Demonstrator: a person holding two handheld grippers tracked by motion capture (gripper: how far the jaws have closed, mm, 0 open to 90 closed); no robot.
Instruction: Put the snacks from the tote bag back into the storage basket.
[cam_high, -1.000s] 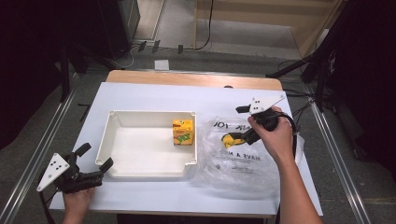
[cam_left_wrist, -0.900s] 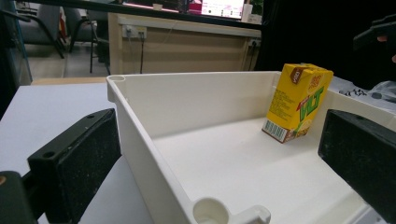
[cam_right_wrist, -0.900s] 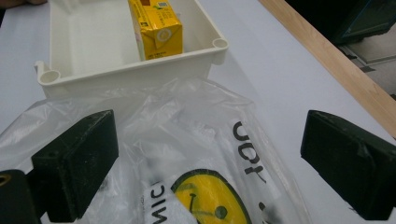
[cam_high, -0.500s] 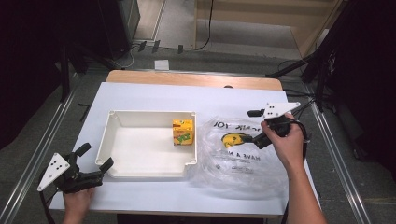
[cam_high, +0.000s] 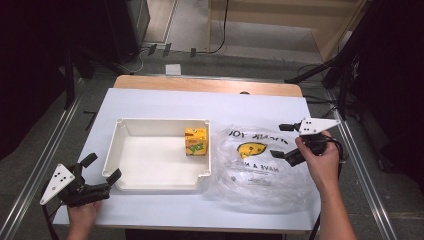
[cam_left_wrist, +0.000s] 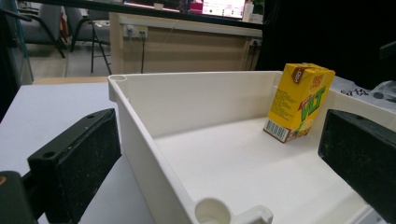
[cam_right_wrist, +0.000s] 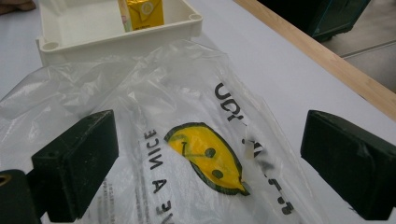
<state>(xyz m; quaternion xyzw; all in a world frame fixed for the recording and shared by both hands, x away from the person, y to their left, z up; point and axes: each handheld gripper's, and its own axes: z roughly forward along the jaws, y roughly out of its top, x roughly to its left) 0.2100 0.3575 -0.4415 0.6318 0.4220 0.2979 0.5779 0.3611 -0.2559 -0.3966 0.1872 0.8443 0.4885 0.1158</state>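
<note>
Right gripper view: wide-open right gripper (cam_right_wrist: 210, 163) hovers above the plastic bag (cam_right_wrist: 196, 154).

Grey floor (cam_high: 165, 30), wooden cabinet (cam_high: 280, 25) (pale), dark surroundings, black cables (cam_high: 222, 30)

White-topped table (cam_high: 150, 105), wooden strip along its far edge. Sitting on it, a white tray (cam_high: 150, 181) left of centre, and right beside that a crumpled clear plastic bag (cam_high: 260, 175) with a yellow smiley, spread flat.
</note>
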